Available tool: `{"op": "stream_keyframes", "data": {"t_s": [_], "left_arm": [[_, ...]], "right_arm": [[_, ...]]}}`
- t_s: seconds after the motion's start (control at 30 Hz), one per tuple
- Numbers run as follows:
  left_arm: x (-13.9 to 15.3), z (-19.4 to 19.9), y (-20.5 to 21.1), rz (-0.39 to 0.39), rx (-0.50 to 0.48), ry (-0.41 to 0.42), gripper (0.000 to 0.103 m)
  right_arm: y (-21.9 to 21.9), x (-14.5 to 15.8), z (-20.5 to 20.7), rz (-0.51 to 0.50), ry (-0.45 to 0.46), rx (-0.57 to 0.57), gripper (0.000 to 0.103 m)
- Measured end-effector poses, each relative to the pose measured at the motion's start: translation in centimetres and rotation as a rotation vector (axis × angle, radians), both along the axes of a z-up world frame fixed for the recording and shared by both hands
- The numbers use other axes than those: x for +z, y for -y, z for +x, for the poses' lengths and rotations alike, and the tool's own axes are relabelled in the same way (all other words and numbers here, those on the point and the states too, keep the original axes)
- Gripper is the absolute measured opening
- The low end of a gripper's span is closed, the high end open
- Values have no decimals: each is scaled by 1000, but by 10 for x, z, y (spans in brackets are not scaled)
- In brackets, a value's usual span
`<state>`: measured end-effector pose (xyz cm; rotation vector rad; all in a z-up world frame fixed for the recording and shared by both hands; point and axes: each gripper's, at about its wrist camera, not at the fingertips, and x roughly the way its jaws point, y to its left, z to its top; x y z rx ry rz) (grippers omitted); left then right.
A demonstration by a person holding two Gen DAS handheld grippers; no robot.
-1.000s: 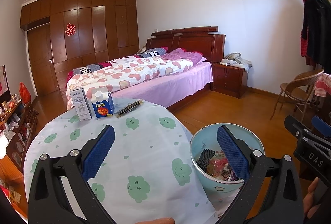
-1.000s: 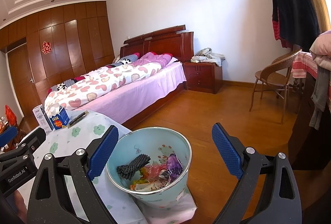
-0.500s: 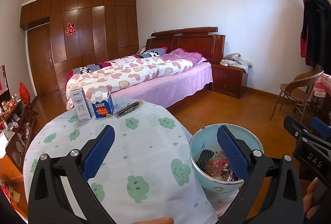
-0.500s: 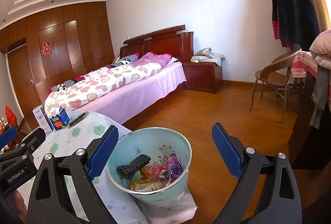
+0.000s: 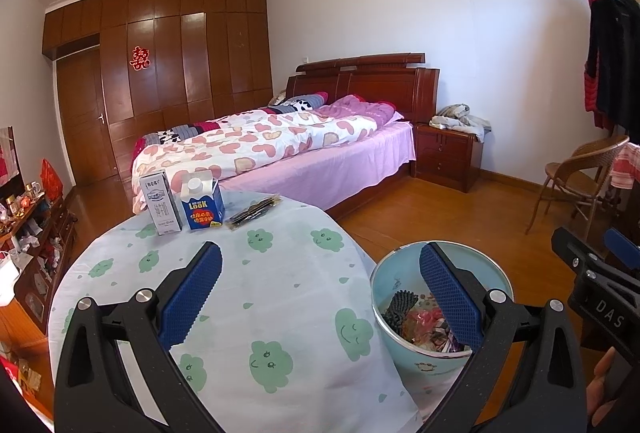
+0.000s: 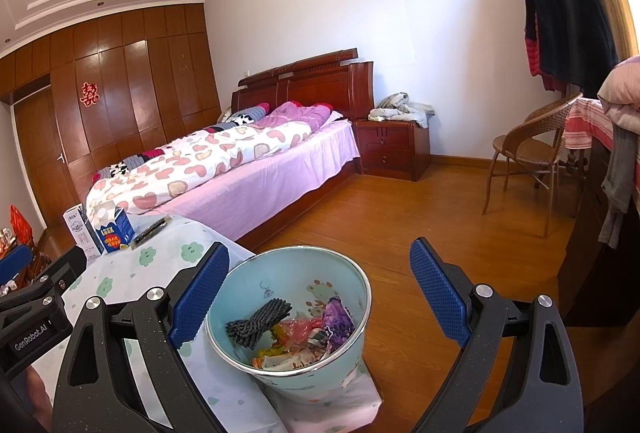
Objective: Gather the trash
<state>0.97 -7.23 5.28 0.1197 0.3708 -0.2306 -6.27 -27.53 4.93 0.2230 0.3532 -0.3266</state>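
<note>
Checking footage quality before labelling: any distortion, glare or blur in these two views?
Left wrist: strong fisheye bending, dark corners, bin and cartons sharp. Right wrist: same curvature, bright daylight washing out the right edge, bin contents sharp.

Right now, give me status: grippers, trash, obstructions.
Left gripper open, empty. Right gripper open, empty, over the bin. Bin holds wrappers; two cartons and a dark wrapper on the table's far edge. Nothing blocking.

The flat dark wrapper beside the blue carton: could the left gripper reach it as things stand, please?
Probably yes. The left gripper is open and empty, and the flat dark wrapper lies exposed on the cloud-print tablecloth, with bare cloth between; the blue carton stands to one side.
</note>
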Motion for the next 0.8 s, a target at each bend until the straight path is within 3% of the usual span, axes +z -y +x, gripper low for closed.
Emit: {"op": "stream_keyframes", "data": {"t_s": [0.8], "left_arm": [[-2, 3, 1, -14, -20, -46, 97]], "right_arm": [[-4, -1, 4, 5, -8, -3, 90]]}}
